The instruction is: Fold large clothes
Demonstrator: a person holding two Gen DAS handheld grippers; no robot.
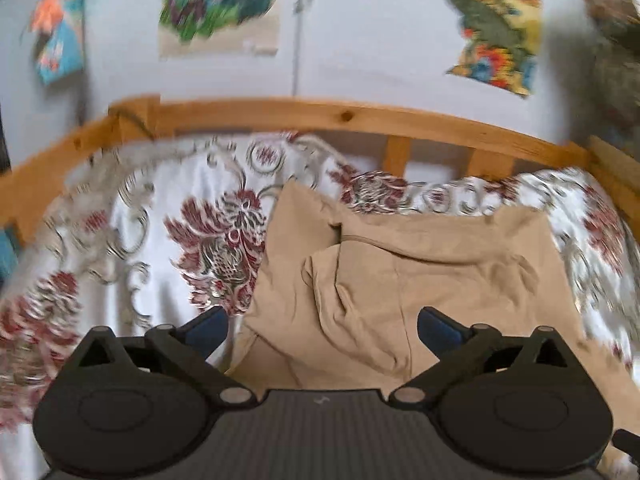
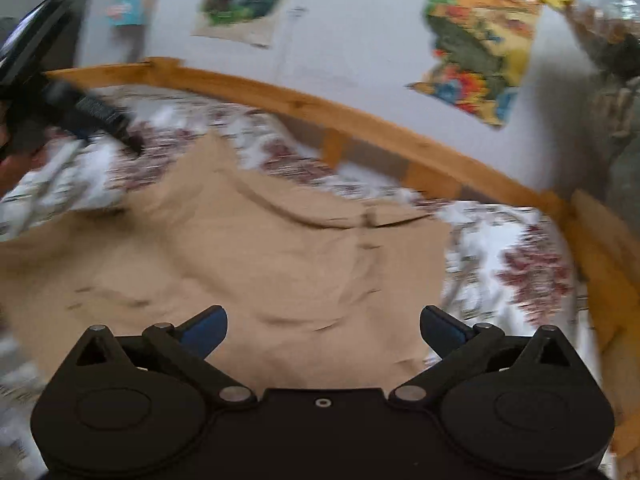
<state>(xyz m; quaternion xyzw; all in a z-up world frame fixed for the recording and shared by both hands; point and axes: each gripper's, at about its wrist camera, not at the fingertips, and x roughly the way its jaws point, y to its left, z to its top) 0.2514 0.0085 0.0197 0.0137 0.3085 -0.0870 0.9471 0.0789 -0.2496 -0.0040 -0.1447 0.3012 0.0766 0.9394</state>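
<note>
A bedroom in a home. A bed fills most of both views, with a pine wooden frame whose rail and short upright slats run along the far side. The bed is covered by a white bedspread printed with dark red flowers and grey scrolls. A tan garment lies spread across it. Behind the bed is a plain pale wall with several colourful paper pictures stuck to it, bright with greens, yellows, oranges and blues; their edges look uneven. Both views are blurred, so finer detail in the pictures cannot be made out.
</note>
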